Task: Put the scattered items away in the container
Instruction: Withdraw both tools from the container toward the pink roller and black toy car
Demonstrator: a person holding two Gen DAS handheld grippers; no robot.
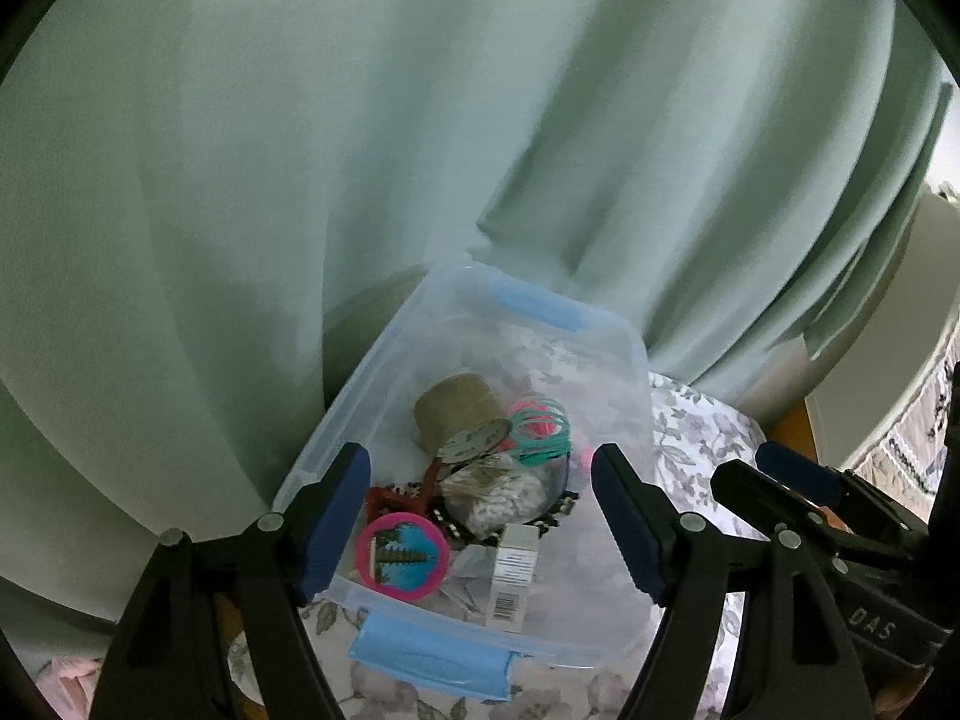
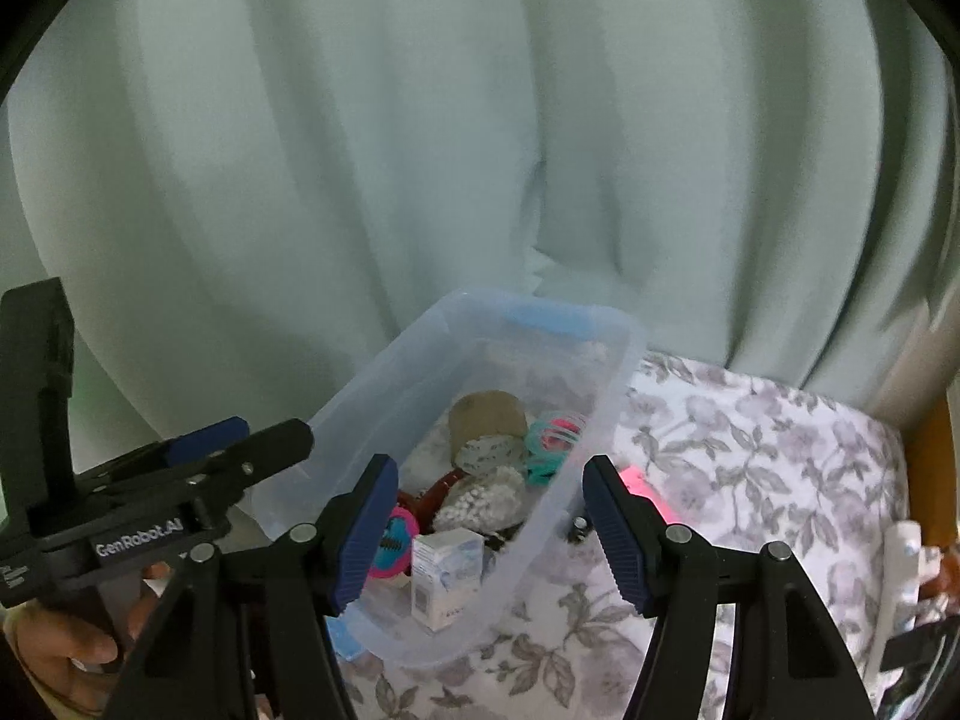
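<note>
A clear plastic container [image 1: 630, 360] with blue handles sits on a flowered cloth. It holds a tan roll [image 1: 456, 414], pink and teal rings [image 1: 540, 426], a bag of white beads [image 1: 498, 498], a round pink case [image 1: 401, 555], a small white box [image 1: 513, 576] and a red item [image 1: 414, 498]. My left gripper [image 1: 480, 516] is open and empty above the container's near end. My right gripper [image 2: 489, 528] is open and empty over its right wall [image 2: 600, 420]. A pink item [image 2: 642, 483] lies on the cloth just outside that wall, by the right finger.
A pale green curtain [image 1: 420, 150] hangs close behind the container. The flowered cloth [image 2: 750, 450] spreads to the right, ending at an orange wooden edge [image 2: 936, 468]. White and dark objects [image 2: 906, 576] sit at the far right. The other gripper shows in each view.
</note>
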